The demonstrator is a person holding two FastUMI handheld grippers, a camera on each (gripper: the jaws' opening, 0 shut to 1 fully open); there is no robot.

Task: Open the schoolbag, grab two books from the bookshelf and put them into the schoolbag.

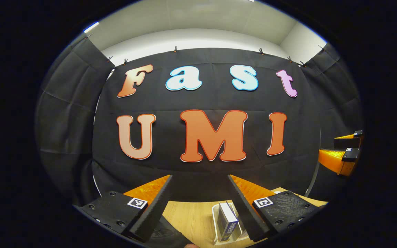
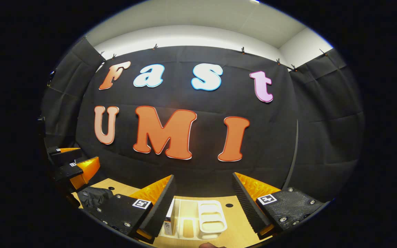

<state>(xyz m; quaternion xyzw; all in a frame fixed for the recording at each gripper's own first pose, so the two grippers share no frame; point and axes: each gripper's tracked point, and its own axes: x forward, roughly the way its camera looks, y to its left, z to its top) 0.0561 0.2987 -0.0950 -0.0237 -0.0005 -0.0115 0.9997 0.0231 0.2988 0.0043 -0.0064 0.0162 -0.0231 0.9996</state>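
Observation:
A blue-covered book (image 1: 226,222) stands upright in a white rack (image 1: 215,213) on the wooden table, low between the fingers of my left gripper (image 1: 200,177), which is open and holds nothing. In the right gripper view the same white rack (image 2: 212,220) lies below my open, bare right gripper (image 2: 203,176), with books (image 2: 168,220) standing at its left end. The black schoolbag (image 2: 93,196) lies on the table to the left, and a dark part of the schoolbag (image 1: 165,234) sits under my left finger. Both grippers are held above the table.
The right gripper (image 1: 333,148) appears at the right edge of the left gripper view, and the left gripper (image 2: 81,157) hovers over the schoolbag at the left of the right gripper view. The wooden table (image 2: 240,220) ends at the black cloth wall close behind the rack.

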